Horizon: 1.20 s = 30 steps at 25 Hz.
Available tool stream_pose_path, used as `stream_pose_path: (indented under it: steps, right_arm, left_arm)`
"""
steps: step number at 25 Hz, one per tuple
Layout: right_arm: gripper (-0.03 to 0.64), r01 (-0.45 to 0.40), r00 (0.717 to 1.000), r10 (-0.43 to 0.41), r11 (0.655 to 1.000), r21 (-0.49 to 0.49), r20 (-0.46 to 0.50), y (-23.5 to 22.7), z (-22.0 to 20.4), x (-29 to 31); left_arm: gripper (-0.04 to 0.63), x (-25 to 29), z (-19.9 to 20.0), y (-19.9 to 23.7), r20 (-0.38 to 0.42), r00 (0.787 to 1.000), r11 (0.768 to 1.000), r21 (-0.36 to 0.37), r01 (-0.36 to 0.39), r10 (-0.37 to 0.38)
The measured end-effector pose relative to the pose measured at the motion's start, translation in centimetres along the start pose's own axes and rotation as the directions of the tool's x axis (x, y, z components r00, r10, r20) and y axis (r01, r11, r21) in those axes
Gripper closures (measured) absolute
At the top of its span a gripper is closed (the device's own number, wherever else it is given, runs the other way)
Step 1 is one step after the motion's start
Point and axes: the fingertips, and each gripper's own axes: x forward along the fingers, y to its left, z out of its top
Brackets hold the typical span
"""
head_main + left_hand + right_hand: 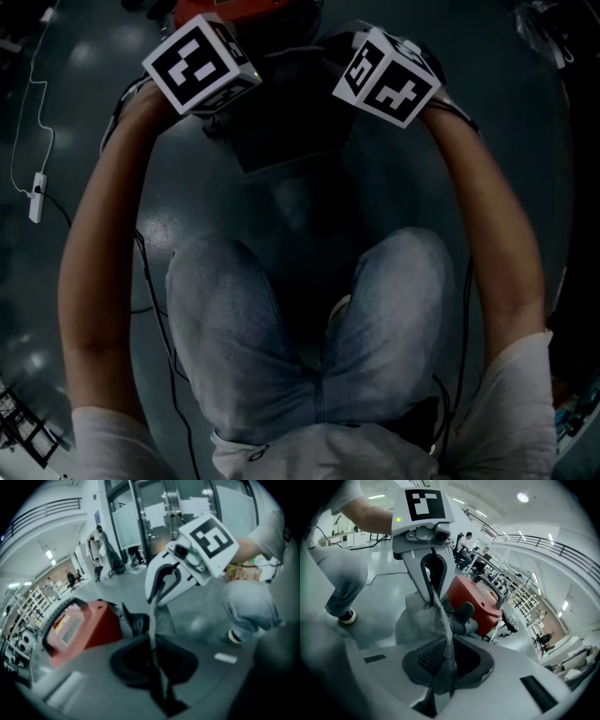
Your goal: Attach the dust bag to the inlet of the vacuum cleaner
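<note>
Left gripper view, dust bag [152, 630]: seen edge-on as a thin grey sheet that runs up from this view's jaws to the right tongs [153, 603].
Place: held above the floor between the two tongs, just before the red vacuum cleaner [89, 625]; I judge it is not yet on the inlet, which I cannot make out.
Handling: probably light, soft and limp. It creases and sags in the right gripper view, so it should fold or slip unless kept taut, and it may tear if tugged.
Where to hold: at the upper edge, one grip on each side, as now.
Left tongs [430, 603]: almost closed, pinching the bag's edge.
Right tongs: almost closed as well, with the grey cloth nipped between the pads.
</note>
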Motion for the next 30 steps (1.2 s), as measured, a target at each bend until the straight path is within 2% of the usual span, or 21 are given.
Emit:
stream_pose_path:
  steps: [2,4,8,10,12,17,20,24,25,27,30]
  right_arm:
    - [0.577,0.008,1.0,-0.008,0.999,-0.049,-0.012,-0.2,0.6,0.2]
    - [0.577,0.009,1.0,-0.009,0.999,-0.036,-0.005,-0.2,0.4,0.1]
    - [0.577,-0.004,0.999,0.0,0.993,0.115,0.039,-0.2,-1.7,-0.1]
    - [0.577,-0.012,0.999,0.005,0.988,0.151,0.046,-0.1,-2.1,0.0]
    - [0.577,-0.004,1.0,0.0,0.992,0.123,0.031,-0.1,-1.8,0.2]
    - [0.575,0.029,1.0,-0.029,0.999,-0.036,0.0,-0.5,0.1,0.3]
    - [0.575,0.032,0.999,-0.031,0.999,-0.033,0.01,-0.4,0.0,0.2]
    - [0.575,0.025,0.998,-0.03,0.994,0.102,0.047,-0.3,-1.4,0.2]
    - [0.575,0.023,0.998,-0.03,0.992,0.123,0.051,-0.3,-1.6,0.3]
    - [0.575,0.028,0.998,-0.034,0.992,0.121,0.043,-0.3,-1.5,0.4]
    - [0.575,0.042,0.999,-0.042,0.998,0.046,0.018,-0.8,-0.5,0.5]
  left_arm:
    - [0.568,0.2,-0.6,-0.3,0.034,0.999,0.999,-0.041,0.018,-0.016]
    - [0.568,0.2,-0.5,-0.2,0.03,0.999,1.0,-0.026,0.015,-0.015]
    - [0.564,0.2,1.6,1.8,-0.076,0.995,0.989,0.14,-0.053,0.064]
    - [0.561,0.2,2.0,2.1,-0.102,0.992,0.985,0.165,-0.054,0.071]
    - [0.561,0.3,1.7,1.4,-0.071,0.996,0.99,0.132,-0.041,0.051]
    - [0.566,0.4,-0.2,0.3,0.049,0.999,0.999,-0.031,-0.013,0.014]
    - [0.566,0.4,-0.2,0.4,0.043,0.999,1.0,-0.011,-0.018,0.019]
    - [0.565,0.3,1.2,2.0,-0.048,0.996,0.989,0.132,-0.07,0.077]
    - [0.565,0.3,1.2,2.3,-0.063,0.994,0.986,0.149,-0.077,0.087]
    - [0.565,0.3,1.1,2.0,-0.054,0.996,0.99,0.123,-0.068,0.075]
    - [0.566,0.1,0.5,1.2,0.025,0.999,0.999,0.018,-0.045,0.045]
